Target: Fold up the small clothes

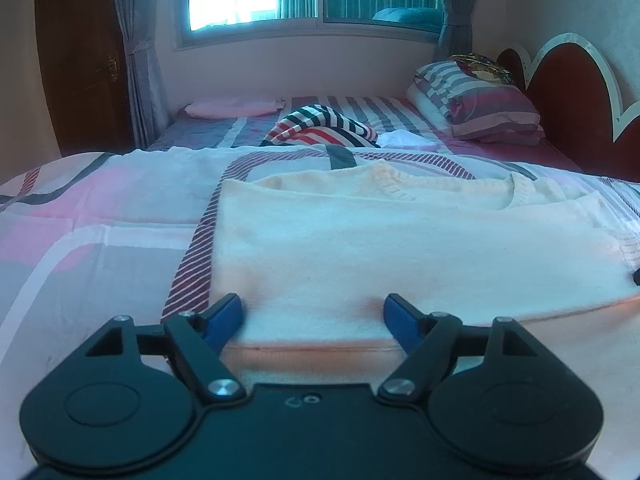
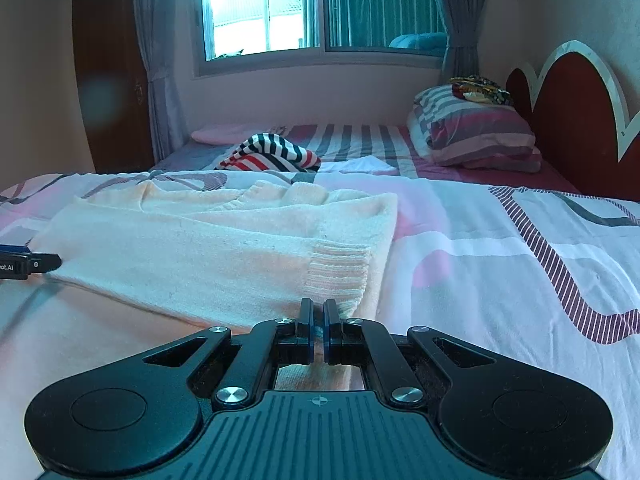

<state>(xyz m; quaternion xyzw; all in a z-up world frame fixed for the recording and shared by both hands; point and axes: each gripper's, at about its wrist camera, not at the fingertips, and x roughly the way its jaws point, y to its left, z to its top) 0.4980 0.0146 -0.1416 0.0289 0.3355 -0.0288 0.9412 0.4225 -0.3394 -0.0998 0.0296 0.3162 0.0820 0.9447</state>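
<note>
Cream-coloured knitted sweater lies flat on the pink, white and grey patterned bedspread, directly ahead of both tools, its near hem toward the cameras and its ribbed neckline at the far side. Its long axis appears to run across the bed, left to right, between the two tools. The left gripper sits at the near hem with its blue-tipped jaws spread wide apart, the folded edge lying between them but not pinched. The right gripper is at the near right corner, beside the ribbed cuff; its jaws stand close together, and a strip of cream fabric seems caught between them, though the contact itself is partly hidden. Judged from this, the right side is secured and the left is the open side: the left jaws need only close on the hem before any lift away from the cameras. A striped red, white and dark garment rests well apart, further up the bed near the striped pillows.
</note>
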